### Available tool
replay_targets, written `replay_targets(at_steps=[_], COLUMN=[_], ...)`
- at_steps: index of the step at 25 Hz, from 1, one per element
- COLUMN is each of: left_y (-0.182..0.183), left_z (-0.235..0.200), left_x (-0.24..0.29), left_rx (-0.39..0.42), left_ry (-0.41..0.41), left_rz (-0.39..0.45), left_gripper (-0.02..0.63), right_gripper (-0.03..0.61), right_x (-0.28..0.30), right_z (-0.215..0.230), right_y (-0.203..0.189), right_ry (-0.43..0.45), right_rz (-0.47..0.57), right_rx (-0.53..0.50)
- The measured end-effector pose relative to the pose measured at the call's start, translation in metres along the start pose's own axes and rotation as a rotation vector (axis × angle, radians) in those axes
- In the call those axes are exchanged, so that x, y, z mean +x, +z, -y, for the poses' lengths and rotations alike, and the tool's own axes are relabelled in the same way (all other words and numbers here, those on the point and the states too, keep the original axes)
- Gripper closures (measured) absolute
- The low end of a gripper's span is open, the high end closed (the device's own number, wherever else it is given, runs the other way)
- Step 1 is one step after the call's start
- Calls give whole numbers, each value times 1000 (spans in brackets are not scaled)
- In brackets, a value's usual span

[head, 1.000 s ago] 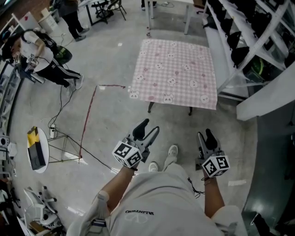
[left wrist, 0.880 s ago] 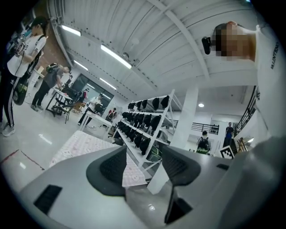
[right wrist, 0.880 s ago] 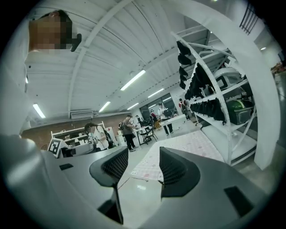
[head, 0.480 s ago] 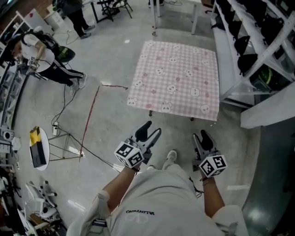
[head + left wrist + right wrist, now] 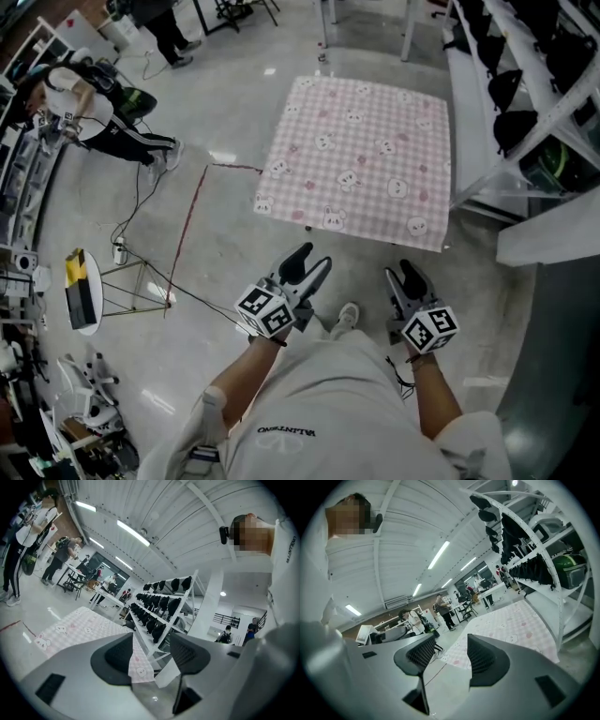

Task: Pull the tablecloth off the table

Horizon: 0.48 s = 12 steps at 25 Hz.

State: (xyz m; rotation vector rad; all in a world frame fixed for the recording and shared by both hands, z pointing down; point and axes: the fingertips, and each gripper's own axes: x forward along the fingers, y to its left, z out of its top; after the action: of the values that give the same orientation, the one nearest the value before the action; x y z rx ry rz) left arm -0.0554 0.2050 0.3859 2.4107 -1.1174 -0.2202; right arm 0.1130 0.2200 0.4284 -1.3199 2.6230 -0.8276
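Note:
A pink checked tablecloth [image 5: 361, 159] with white bear prints covers a small table ahead of me; its near hem [image 5: 347, 225] hangs over the front edge. The cloth also shows in the left gripper view [image 5: 79, 627] and in the right gripper view [image 5: 511, 625]. My left gripper [image 5: 307, 262] is open and empty, held short of the cloth's near left part. My right gripper [image 5: 405, 277] is open and empty too, just short of the near right corner. Neither touches the cloth.
White racks [image 5: 525, 84] holding dark helmets stand close on the table's right. A red line [image 5: 187, 225] and cables [image 5: 141, 234] lie on the concrete floor at left, beside a stand with a yellow item [image 5: 80, 291]. People [image 5: 94, 112] work at far left.
I have walked closer: the table and cloth have come nearer in the head view, and both grippers now sit nearer the cloth's front edge. Both stay open.

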Motion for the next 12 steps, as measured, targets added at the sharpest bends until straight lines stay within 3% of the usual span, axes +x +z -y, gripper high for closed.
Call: replay_targets(at_steps=[12], left_y=[-45], left_z=[-41], left_x=[29], left_rx=[-271], left_ry=[-8], left_rz=[-11], left_gripper=[371], right_gripper=[350], right_x=[32], right_z=[38], right_y=[-46], right_ry=[-33], right_rz=[-63], right_rx=[267])
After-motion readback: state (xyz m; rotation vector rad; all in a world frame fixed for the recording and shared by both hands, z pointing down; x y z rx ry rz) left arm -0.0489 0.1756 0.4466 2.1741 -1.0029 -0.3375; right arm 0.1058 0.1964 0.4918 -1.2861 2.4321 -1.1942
